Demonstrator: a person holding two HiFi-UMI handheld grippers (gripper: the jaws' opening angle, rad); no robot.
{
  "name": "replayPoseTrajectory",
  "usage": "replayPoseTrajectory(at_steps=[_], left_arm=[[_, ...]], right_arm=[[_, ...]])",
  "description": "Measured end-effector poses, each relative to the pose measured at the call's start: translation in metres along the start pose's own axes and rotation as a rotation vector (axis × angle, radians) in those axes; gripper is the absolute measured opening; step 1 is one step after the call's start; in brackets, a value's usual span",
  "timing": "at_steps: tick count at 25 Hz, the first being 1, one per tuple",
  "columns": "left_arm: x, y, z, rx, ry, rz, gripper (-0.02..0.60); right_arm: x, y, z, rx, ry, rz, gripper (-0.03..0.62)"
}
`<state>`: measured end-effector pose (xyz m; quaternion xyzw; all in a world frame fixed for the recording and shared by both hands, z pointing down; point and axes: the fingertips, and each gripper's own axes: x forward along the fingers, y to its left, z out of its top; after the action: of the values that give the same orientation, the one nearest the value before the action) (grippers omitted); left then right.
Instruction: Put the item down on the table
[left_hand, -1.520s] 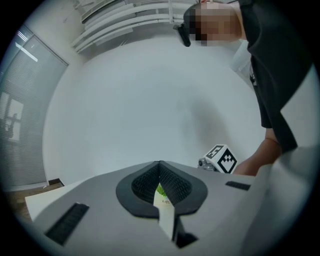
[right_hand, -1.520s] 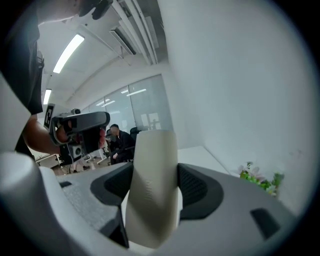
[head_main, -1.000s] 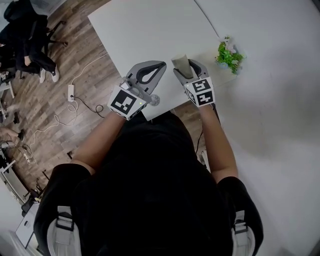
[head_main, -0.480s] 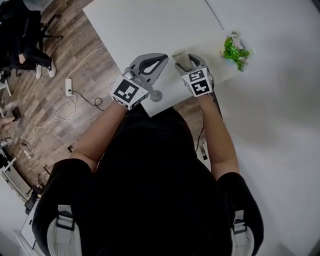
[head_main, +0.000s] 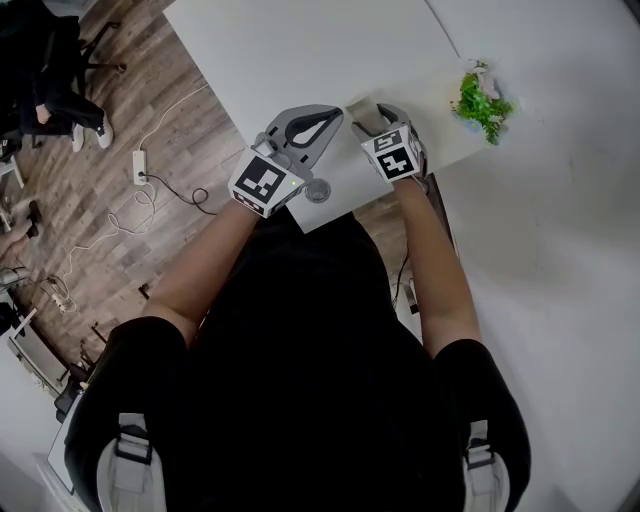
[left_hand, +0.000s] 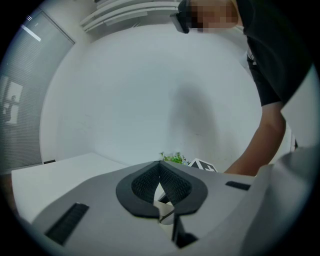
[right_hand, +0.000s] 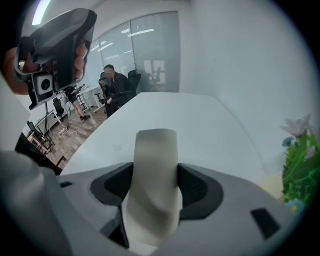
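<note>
Right gripper pinches beige item, moved further in over table from near edge. Item held aloft, unreleased; set-down looks close. Left gripper alongside, jaws pressed together, empty.

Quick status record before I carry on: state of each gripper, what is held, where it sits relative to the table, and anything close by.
left gripper: shut, jaws together, nothing between them
right gripper: shut on the pale beige item, which stands upright between the pads
position: both grippers over the near edge of the white table
item contact with table: cannot tell, its lower end is hidden
nearby: small green plant on the table to the right of the right gripper
task state: item not yet released
</note>
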<state>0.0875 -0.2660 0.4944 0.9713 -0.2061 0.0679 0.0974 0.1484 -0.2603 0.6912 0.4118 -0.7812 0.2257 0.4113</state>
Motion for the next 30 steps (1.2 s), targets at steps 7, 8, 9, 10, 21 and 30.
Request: replayPoseTrajectory(at_steps=[7,8,9,10,21,30], left_arm=[[-0.004,0.008,-0.006,-0.007,0.016,0.008,-0.006],[-0.004,0.009,-0.007,-0.007,0.017,0.009,-0.006],[-0.005,0.011,-0.007,-0.007,0.019,0.010,-0.006],[-0.005,0.012,-0.008,-0.005,0.021,0.012,-0.006],[-0.006,0.018,-0.010,0.005,0.038,0.017,-0.006],[-0.007,0.011,-0.003,0.021,0.040,0.015,-0.006]], right_arm=[[0.022,0.002,-0.004,-0.022,0.042,0.003,0.284],[0.024,0.002,-0.004,-0.023,0.047,0.003,0.284],[0.027,0.003,-0.005,-0.024,0.052,0.004,0.284],[0.029,0.003,-0.006,-0.025,0.057,0.005,0.284],[0.041,0.005,-0.010,-0.030,0.100,0.021,0.284],[0.008,-0.003,0.013,0.044,-0.018,0.018,0.287]])
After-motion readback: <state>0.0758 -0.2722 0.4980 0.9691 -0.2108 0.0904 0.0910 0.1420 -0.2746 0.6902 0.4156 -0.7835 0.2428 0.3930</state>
